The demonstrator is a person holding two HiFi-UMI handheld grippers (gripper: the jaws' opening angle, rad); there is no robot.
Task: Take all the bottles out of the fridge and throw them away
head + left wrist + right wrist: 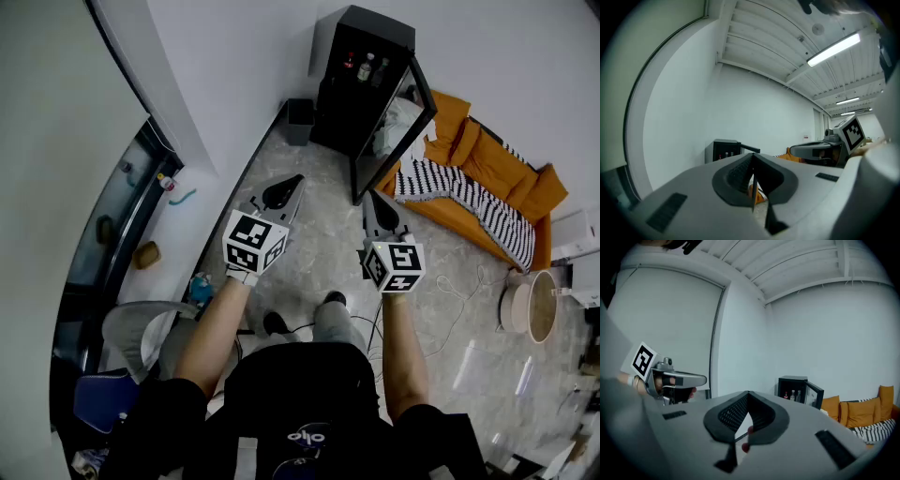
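3 bottles [366, 67] inside fridge [333, 103] judged glass: fragile, slippery; best gripped mid-body. Fingers of left gripper [284, 192], right gripper [377, 199] pressed together, empty.

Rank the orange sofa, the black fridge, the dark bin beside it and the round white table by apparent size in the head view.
1. orange sofa
2. black fridge
3. round white table
4. dark bin
The table is nearer the camera than the bin, so their true order stays unsure.

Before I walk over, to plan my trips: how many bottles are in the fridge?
3, side by side on one shelf of the open fridge: left bottle, middle bottle, right bottle. Others may be hidden.
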